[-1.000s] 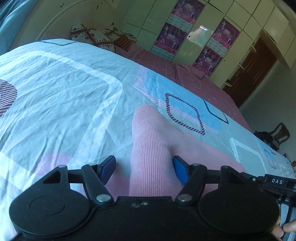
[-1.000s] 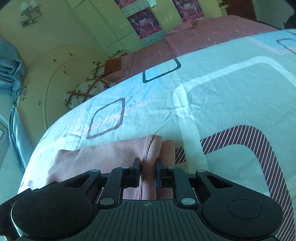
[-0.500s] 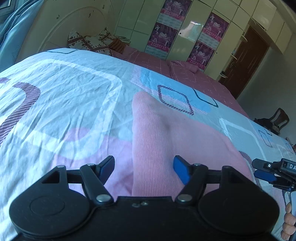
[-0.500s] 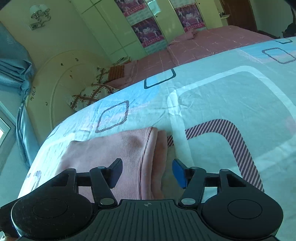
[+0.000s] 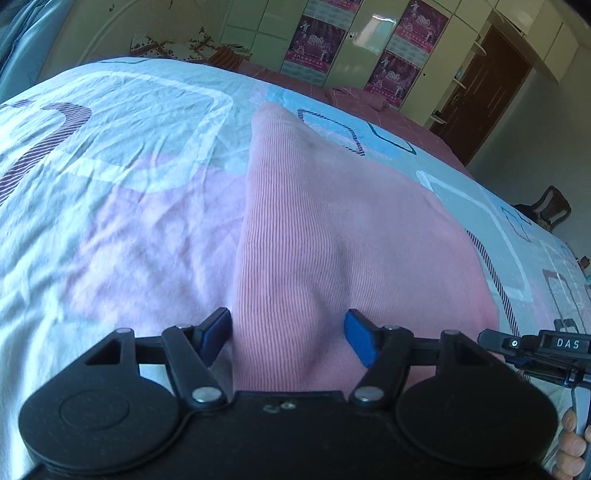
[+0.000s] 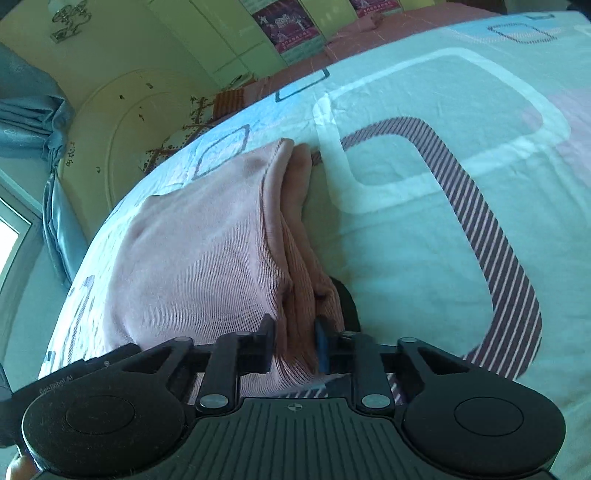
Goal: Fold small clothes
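My right gripper (image 6: 293,347), jaws just closed, pinches the layered edge of the pink ribbed garment (image 6: 192,258). My left gripper (image 5: 286,338), jaws released, straddles its fold. The garment lies on the patterned bedsheet (image 5: 110,147); wardrobe doors (image 5: 258,22) stand beyond.

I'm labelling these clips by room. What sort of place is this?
A bedroom, most likely. A bed with a patterned sheet fills both views, pillows lie against a headboard, and a wardrobe lines the wall.
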`<state>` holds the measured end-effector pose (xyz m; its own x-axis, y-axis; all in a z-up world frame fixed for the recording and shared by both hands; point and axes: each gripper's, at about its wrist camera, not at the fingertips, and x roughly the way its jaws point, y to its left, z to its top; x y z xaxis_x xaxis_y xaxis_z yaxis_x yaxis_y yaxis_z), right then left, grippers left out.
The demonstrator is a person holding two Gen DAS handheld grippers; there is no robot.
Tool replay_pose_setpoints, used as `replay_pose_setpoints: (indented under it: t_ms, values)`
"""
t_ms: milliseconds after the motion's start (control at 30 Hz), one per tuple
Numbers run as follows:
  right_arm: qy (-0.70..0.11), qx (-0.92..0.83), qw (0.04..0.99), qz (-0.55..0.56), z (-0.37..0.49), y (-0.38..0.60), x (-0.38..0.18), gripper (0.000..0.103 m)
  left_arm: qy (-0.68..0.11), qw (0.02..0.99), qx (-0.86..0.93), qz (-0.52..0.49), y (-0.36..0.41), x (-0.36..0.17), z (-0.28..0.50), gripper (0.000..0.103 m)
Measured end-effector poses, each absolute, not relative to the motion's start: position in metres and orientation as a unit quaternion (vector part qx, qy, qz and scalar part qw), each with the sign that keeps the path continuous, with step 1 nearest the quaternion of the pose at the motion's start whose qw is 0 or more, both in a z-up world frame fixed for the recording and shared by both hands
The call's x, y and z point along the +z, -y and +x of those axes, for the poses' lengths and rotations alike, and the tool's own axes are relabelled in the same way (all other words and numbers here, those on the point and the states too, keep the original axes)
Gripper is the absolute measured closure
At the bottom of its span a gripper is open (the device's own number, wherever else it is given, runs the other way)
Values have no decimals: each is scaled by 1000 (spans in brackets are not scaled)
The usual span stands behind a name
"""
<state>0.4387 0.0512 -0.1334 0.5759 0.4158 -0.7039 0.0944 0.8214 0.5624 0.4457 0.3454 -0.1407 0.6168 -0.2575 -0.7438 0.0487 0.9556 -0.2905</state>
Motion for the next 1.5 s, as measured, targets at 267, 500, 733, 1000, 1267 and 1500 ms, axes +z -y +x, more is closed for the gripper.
replay_pose_setpoints:
  t_ms: [267, 500, 733, 1000, 1267, 1500]
  values:
    - [-453, 97, 831, 308, 425, -43, -146, 92, -427, 893, -96, -108, -349, -143, 432, 56]
    - [-412, 63, 878, 234, 414, -64, -109, 91, -425, 898, -75, -90, -338, -128, 428, 30]
    - [-373, 80, 914, 139, 404, -99, -88, 91, -425, 902, -55, -59, -320, -120, 430, 8]
    - [-428, 58, 896, 105, 417, -106, -128, 91, -482, 876, -2, -23, -299, -140, 452, 0]
    - [-428, 65, 896, 102, 417, -104, -130, 88, -467, 881, 29, -68, -304, -141, 447, 0]
    - [-430, 76, 895, 95, 417, -105, -124, 81, -472, 876, 69, -65, -292, -135, 442, 1]
